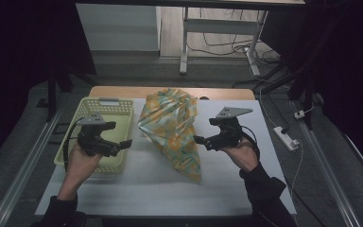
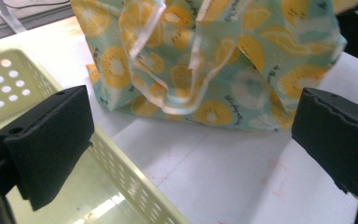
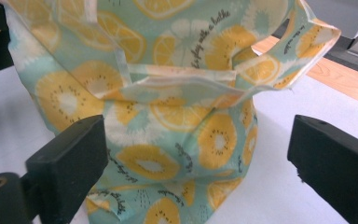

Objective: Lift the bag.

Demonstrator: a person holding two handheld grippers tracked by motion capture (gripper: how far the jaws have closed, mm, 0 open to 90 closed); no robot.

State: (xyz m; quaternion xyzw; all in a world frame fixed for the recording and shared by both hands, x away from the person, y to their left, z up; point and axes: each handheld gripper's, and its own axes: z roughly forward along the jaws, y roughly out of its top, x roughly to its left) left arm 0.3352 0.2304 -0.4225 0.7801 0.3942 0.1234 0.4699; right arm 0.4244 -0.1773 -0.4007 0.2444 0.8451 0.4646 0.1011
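- My left claw [image 1: 128, 143] hangs over the yellow basket [image 1: 87, 109] at the desk's [image 1: 137, 184] left edge, jaws wide apart, holding nothing.
- My right claw [image 1: 197, 140] gapes empty just beside the fruit-print cloth bag [image 1: 172, 127].
- The bag lies mid-desk, reaching the far edge.
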